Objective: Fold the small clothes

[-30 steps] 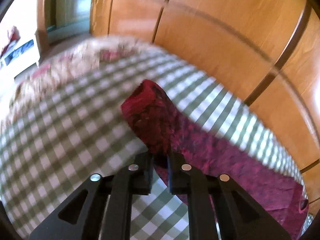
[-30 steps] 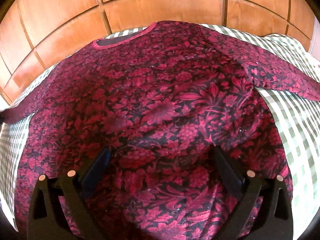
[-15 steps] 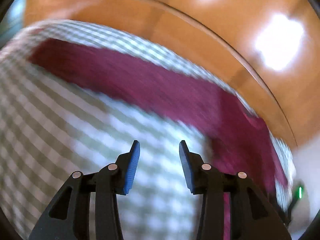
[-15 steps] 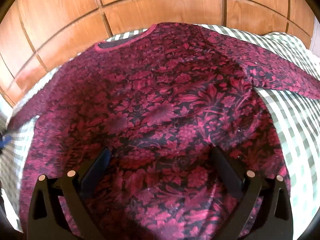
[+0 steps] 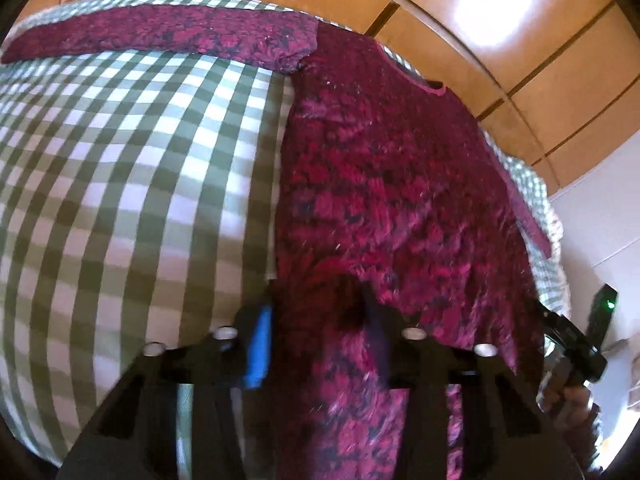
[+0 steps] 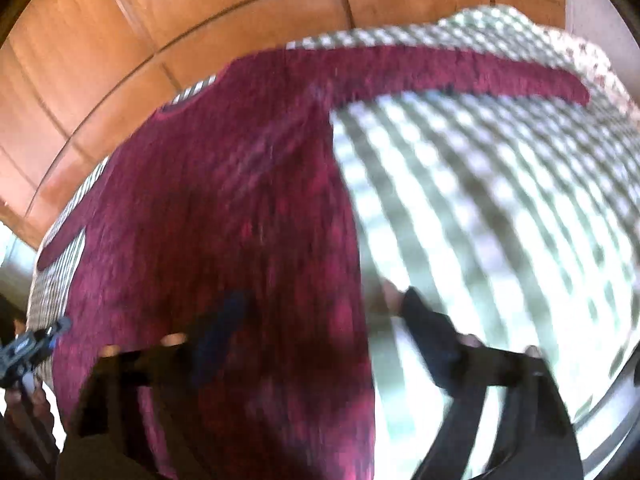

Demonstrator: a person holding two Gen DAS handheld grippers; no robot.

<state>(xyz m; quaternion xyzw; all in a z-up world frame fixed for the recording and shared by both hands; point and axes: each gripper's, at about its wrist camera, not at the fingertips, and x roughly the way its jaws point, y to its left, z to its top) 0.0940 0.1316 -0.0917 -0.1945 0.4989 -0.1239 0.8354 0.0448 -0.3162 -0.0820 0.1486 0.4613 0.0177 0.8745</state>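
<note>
Here the crimson floral long-sleeved top lies flat, sleeves spread, on a green-and-white checked bedsheet before wooden wall panels. At its near left hem edge, the left gripper has just been closing, the hem between its jaws; whether the pads press it, I cannot tell. At the near right edge, the right gripper, blurred, has also been closing, its jaws straddling that edge, released.
</note>
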